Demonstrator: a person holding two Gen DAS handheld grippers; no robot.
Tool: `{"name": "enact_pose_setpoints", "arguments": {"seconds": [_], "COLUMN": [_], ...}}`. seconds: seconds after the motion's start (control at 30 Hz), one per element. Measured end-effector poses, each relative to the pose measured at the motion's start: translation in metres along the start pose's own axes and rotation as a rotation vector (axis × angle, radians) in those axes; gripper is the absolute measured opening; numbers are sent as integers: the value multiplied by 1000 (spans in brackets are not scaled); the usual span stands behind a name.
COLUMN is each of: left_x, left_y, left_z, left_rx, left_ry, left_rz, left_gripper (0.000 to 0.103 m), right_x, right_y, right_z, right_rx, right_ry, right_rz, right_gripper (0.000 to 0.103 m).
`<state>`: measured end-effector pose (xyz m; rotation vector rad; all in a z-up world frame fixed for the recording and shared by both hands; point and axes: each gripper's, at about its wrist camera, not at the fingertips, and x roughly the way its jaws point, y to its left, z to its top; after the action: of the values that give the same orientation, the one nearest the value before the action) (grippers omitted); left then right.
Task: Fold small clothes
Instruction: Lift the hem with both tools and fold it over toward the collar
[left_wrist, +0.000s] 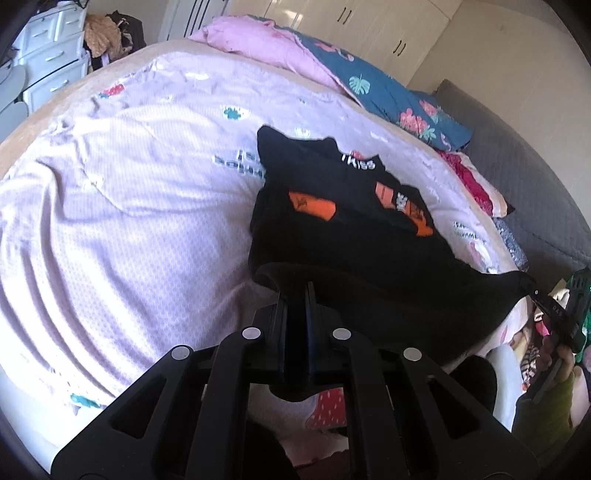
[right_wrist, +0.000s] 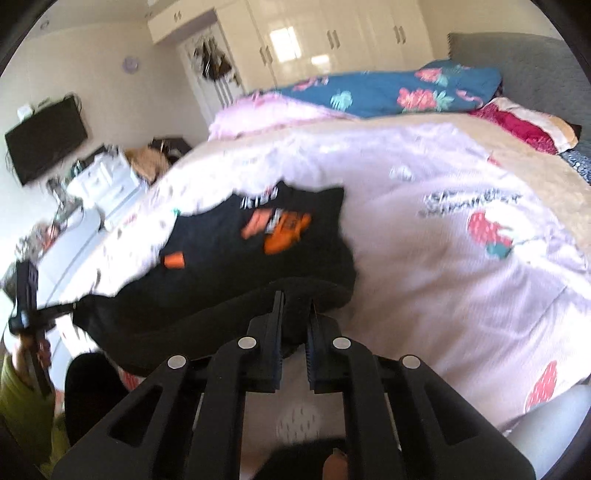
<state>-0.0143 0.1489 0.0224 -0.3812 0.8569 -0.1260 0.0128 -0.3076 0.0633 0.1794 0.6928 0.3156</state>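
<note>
While its near hem is pinched by left gripper (left_wrist: 297, 291) and right gripper (right_wrist: 295, 299), black garment (left_wrist: 332, 229) is held unfolded over bed (left_wrist: 129, 203); all folds are judged outstanding

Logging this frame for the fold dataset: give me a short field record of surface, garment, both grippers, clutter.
surface: bed with a pale pink printed blanket
garment: black shirt with orange print, near edge lifted off the blanket, far part lying on it
left gripper: shut on the shirt's near edge
right gripper: shut on the shirt's near edge, at its other end
clutter: teal floral quilt and pink bedding at the far side of the bed; white drawers beyond it
image quality: right wrist view motion-blurred
</note>
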Motion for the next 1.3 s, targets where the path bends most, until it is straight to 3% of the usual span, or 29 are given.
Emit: {"name": "enact_pose_setpoints", "arguments": {"seconds": [0.23, 0.63, 1.3], "left_x": [-5, -1, 64], "left_y": [-4, -6, 7], "left_z": [27, 77, 137], "left_rx": [-17, -67, -143], "left_ry": [-60, -146, -154], "left_rz": [-31, -59, -1], "left_gripper": [2, 2, 2], "right_x": [8, 31, 107], "right_y": [-3, 2, -1], "right_z": [31, 70, 111], "right_rx": [33, 46, 64], "right_ry": [-84, -152, -142], "right_rz": [-19, -56, -165], "right_gripper": [9, 9, 9]}}
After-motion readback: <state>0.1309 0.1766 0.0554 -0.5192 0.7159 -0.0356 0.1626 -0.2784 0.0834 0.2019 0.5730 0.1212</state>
